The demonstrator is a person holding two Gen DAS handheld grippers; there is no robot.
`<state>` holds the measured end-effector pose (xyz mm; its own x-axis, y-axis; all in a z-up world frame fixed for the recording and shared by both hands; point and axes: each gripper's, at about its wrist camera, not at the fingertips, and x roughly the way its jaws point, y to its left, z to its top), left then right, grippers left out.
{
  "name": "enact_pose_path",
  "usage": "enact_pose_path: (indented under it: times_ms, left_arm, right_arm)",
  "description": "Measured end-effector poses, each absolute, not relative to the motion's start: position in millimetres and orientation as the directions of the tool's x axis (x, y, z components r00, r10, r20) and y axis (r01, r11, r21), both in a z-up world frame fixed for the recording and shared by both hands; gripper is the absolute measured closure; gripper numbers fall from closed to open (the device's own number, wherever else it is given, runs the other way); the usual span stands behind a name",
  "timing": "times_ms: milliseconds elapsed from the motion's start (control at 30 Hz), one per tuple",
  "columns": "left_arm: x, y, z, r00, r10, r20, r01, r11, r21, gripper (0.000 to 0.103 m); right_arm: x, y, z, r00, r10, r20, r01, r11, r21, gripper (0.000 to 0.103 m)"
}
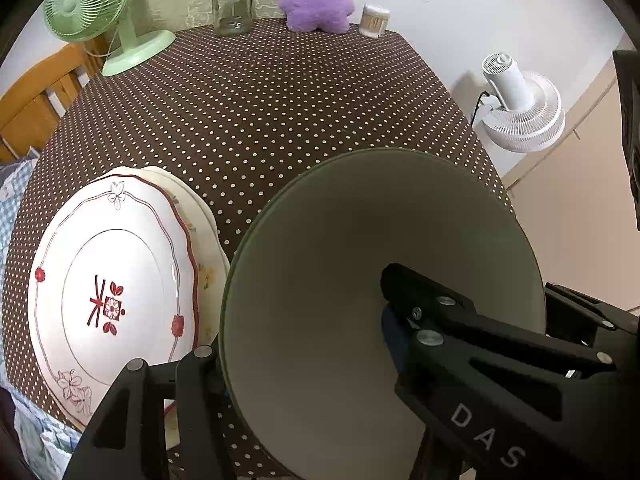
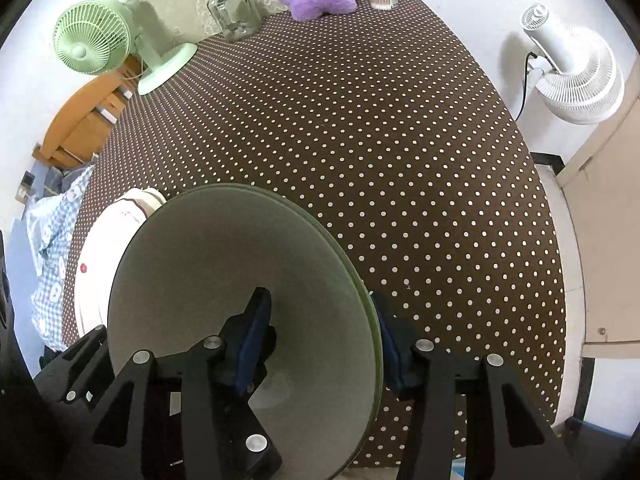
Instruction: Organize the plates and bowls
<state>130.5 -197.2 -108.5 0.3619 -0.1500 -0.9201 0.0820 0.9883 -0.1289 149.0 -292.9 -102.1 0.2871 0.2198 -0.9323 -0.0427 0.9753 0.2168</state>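
Two tongs | left tongs, marked "DAS", and right tongs clamped across green bowl rim | red character on plate

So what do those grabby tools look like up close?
Both tools are black, built from flat angular bars with cut-out holes and shiny silver round bolts. The right tool has dark blue pads on the insides of its fingers. In the left wrist view, the left tool is the same black frame, and the right tool's finger there carries white letters, "DAS". No cables or sleeves show.
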Motion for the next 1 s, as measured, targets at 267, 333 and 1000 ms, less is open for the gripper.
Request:
enact_pose_path:
  times_ms: [267,333,1000]
  left_arm:
    - [129.9,-204.9,-92.6,0.381,-0.125,-0.916,0.043,0.992,-0.118,0.041]
    - [130.3,-206.8,-87.1,0.385,-0.116,-0.916,0.035,0.993,-0.111,0.041]
    - [124.0,-158.9,-59.6,0.413,-0.124,-0.902,0.053,0.992,-0.112,0.041]
  right_arm:
    - [151.0,-303.2,-85.5,0.292,0.237,-0.927,-0.089,0.971,0.220,0.050]
    - [151.2,-305.0,-79.6,0.294,0.244,-0.924,-0.098,0.969,0.225,0.050]
    - [145.1,-253.6,-51.1,0.327,0.230,-0.917,-0.091,0.973,0.212,0.050]
